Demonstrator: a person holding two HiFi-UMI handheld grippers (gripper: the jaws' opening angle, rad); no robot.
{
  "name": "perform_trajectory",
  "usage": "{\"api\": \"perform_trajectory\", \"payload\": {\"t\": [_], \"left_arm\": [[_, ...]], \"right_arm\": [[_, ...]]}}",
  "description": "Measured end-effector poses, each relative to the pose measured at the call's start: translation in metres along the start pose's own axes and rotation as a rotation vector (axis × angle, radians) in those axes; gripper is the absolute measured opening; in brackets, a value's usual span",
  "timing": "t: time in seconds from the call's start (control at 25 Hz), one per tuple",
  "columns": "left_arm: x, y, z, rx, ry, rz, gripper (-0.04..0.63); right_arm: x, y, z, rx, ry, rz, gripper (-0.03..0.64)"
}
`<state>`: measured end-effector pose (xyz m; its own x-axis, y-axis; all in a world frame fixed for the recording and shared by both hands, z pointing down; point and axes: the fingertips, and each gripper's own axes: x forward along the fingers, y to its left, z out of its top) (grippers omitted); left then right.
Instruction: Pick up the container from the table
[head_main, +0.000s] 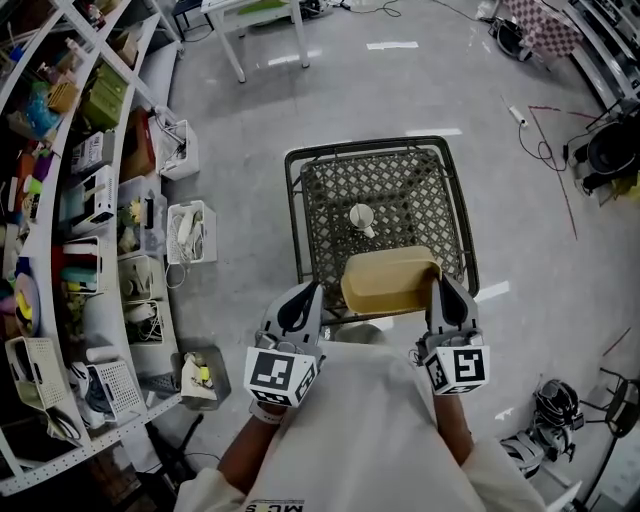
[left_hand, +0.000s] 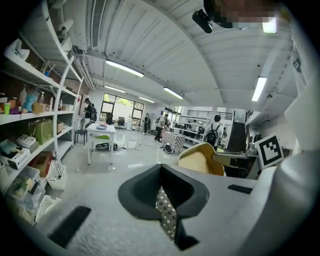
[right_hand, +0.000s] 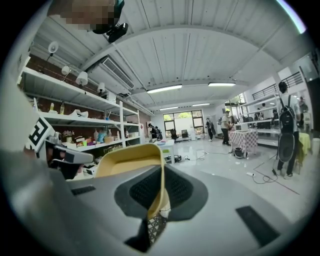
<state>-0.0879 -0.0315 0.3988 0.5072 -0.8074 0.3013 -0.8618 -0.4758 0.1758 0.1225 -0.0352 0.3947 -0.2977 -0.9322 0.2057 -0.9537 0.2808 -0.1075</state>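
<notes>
Fingers of the right gripper (head_main: 438, 283) pinch narrowly on the right rim of the yellow container (head_main: 388, 280), centre frame, over the lattice table (head_main: 330, 200); left gripper (head_main: 308, 292) fingers together, empty. Open floor (head_main: 520, 230) surrounds.

This is a big open lab or workshop hall: the mesh table (head_main: 335, 215) stands on a polished grey floor (head_main: 400, 95). Long shelves (head_main: 60, 200) crammed with household goods run along its left, and loose cables (head_main: 533, 152) trail to its right. Beyond it are a white desk (left_hand: 100, 131), people (left_hand: 216, 132) at far workstations, and strip lights (right_hand: 165, 89) under a ribbed vaulted ceiling (right_hand: 200, 55).
</notes>
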Motion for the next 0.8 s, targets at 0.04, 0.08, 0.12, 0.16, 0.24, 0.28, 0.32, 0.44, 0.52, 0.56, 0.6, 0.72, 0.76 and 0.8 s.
{"api": "perform_trajectory", "payload": {"t": [0.04, 0.08, 0.12, 0.16, 0.24, 0.28, 0.32, 0.44, 0.52, 0.56, 0.6, 0.72, 0.76, 0.8], "left_arm": [[0.0009, -0.0002, 0.0002, 0.0, 0.001, 0.0, 0.023], [0.002, -0.0008, 0.0001, -0.001, 0.002, 0.0, 0.023], [0.0033, -0.0016, -0.0004, -0.001, 0.003, -0.001, 0.023], [0.0047, -0.0026, -0.0008, -0.001, 0.004, -0.002, 0.023], [0.0069, -0.0044, -0.0006, 0.0, 0.003, -0.004, 0.023], [0.0073, -0.0051, -0.0001, 0.0, 0.003, -0.004, 0.023], [0.0075, -0.0059, 0.0003, 0.001, 0.003, -0.004, 0.023], [0.0084, -0.0068, 0.0006, 0.002, 0.002, -0.005, 0.023], [0.0082, -0.0063, 0.0009, 0.005, 0.0, -0.006, 0.023], [0.008, -0.0062, 0.0013, 0.006, 0.0, -0.006, 0.023], [0.0078, -0.0066, 0.0018, 0.008, 0.0, -0.007, 0.023], [0.0078, -0.0083, 0.0031, 0.008, 0.0, -0.006, 0.023], [0.008, -0.0085, 0.0032, 0.007, 0.001, -0.006, 0.023], [0.0084, -0.0086, 0.003, 0.006, 0.001, -0.005, 0.023]], "right_arm": [[0.0009, -0.0001, 0.0016, -0.007, -0.001, 0.004, 0.029], [0.0017, -0.0004, 0.0027, -0.016, -0.002, 0.007, 0.029], [0.0021, -0.0009, 0.0028, -0.024, -0.002, 0.009, 0.029], [0.0023, -0.0018, 0.002, -0.028, -0.002, 0.009, 0.029], [0.0019, -0.004, -0.0005, -0.023, 0.0, 0.006, 0.029], [0.0014, -0.0045, -0.0011, -0.018, 0.0, 0.006, 0.029], [0.0008, -0.0047, -0.0012, -0.016, 0.001, 0.007, 0.029], [-0.0007, -0.005, -0.0033, -0.018, 0.005, 0.01, 0.029], [-0.0004, -0.0036, -0.0043, -0.025, 0.007, 0.015, 0.029], [-0.0003, -0.0029, -0.0039, -0.028, 0.006, 0.015, 0.029], [-0.0006, -0.0028, -0.0028, -0.03, 0.005, 0.015, 0.029], [-0.0015, -0.004, 0.0002, -0.026, 0.0, 0.014, 0.029], [-0.0014, -0.0043, 0.0005, -0.026, 0.0, 0.015, 0.029], [-0.0009, -0.0042, 0.0009, -0.029, 0.0, 0.018, 0.029]]}}
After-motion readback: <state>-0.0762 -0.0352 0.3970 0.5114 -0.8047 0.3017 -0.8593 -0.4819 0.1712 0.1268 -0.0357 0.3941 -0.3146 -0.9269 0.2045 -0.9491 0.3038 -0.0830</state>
